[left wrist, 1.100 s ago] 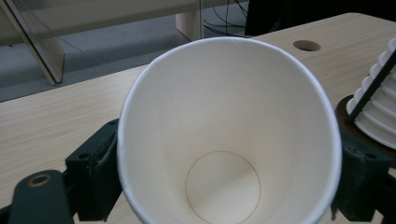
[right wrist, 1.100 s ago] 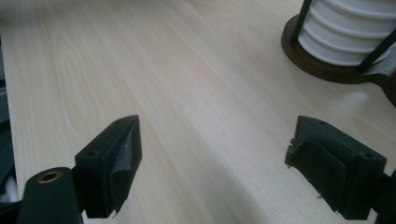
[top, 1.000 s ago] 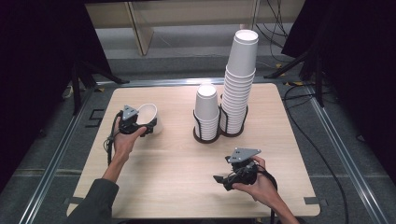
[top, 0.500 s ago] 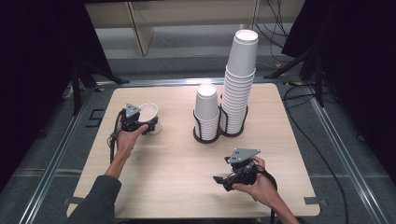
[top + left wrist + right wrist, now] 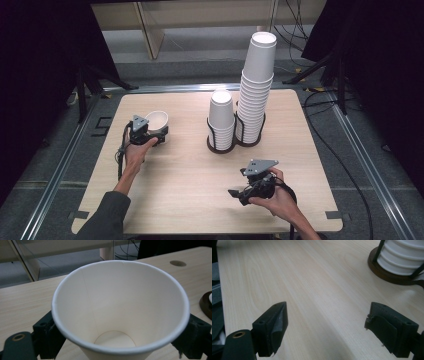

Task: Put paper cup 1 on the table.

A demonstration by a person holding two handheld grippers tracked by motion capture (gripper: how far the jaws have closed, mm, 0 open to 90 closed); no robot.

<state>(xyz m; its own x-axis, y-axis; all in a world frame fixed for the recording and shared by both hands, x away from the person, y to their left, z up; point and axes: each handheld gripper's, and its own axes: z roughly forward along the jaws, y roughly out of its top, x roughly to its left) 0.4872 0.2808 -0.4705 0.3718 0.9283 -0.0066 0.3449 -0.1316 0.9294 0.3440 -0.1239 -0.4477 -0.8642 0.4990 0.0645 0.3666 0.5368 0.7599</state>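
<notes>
the left tool (image 5: pixel 159 134), its jaws just closing, pinches a white paper cup (image 5: pixel 120 310) at the frame's left on the pale wooden worktop (image 5: pixel 190 185); the right tool (image 5: pixel 239 193) stands spread, lower right.

cup (image 5: pixel 120 315): white paper, smooth, matt, rolled rim | counter (image 5: pixel 170 175): pale wood grain, smooth, faint sheen | left gripper (image 5: pixel 159 134): black matt plastic, rubbery pads | cup stacks (image 5: pixel 256 85): white paper, ribbed rims | holder (image 5: pixel 387 273): dark wire on dark brown base
</notes>
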